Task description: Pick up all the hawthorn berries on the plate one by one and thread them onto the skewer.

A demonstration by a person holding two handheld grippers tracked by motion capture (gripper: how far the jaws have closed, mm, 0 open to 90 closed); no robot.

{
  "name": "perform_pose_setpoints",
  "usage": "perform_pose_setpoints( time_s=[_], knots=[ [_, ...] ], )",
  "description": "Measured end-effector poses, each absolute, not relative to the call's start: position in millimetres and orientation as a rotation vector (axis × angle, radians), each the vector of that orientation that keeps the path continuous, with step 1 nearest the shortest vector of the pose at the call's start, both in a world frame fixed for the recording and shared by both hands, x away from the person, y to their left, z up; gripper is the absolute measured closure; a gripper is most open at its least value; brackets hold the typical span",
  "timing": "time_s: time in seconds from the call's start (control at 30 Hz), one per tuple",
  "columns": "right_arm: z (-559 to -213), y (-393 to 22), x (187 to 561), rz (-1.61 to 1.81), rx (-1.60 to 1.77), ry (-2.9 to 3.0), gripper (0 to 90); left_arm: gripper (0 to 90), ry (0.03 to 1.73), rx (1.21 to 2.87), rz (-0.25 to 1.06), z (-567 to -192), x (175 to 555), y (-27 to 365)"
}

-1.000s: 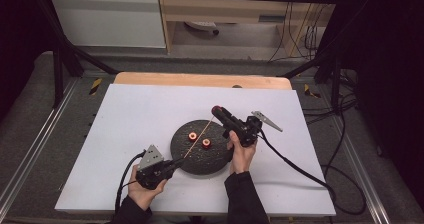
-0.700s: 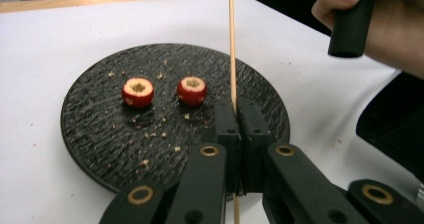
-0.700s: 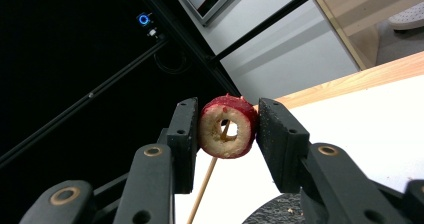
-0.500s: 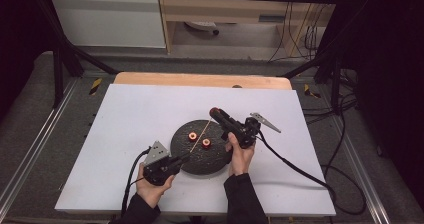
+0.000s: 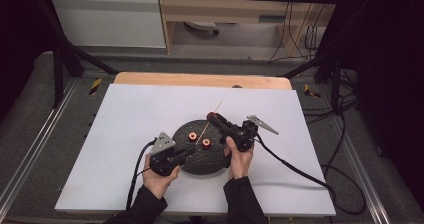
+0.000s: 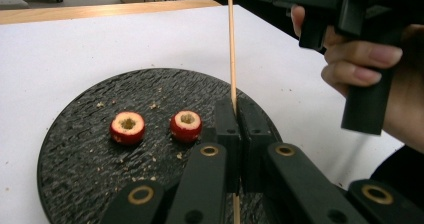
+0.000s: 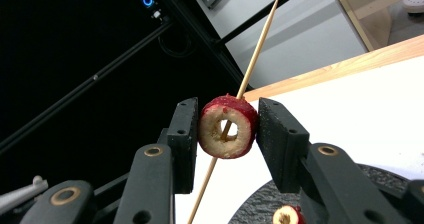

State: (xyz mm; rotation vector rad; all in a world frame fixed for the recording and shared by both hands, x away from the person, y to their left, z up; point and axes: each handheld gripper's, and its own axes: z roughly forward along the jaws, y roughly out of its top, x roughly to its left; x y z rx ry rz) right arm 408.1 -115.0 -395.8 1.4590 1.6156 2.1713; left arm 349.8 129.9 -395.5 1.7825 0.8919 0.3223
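- On the wooden skewer (image 7: 251,56), a cored red fruit ring (image 7: 227,126) sits with the stick passing through its hollow centre; the right gripper (image 7: 226,134) has its two jaws pressed against the ring's red sides, clamped on it, above the table.
- In the left gripper view the same skewer (image 6: 231,44) stands nearly upright, pinched between the closed jaws of the left gripper (image 6: 235,111) at its lower part.
- Two more cored red rings (image 6: 127,127) (image 6: 186,125) lie side by side, apart from each other, on a round black textured plate (image 6: 75,154) scattered with crumbs.
- From above, the plate (image 5: 216,159) rests on a white board (image 5: 150,109) covering the wooden table (image 5: 200,79); the left hand (image 5: 159,180) and right hand (image 5: 239,160) flank it.
- Compared with a second ago, the left gripper (image 5: 189,150) has moved from the plate's near-left edge inward over the plate, and its grey plate now points more upright; the right gripper (image 5: 214,118) sits close to where it was, over the plate's far-right edge.
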Motion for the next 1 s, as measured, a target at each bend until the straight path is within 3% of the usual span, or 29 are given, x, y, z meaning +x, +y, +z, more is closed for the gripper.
perform_pose_setpoints(
  time_s=[1.0],
  knots=[
    [-412.3, -103.2, 389.7, 2.104, 1.432, 1.794, 62.0, 88.5, 0.884, 1.796, 0.316, -392.4, 366.9, 119.0]
  ],
)
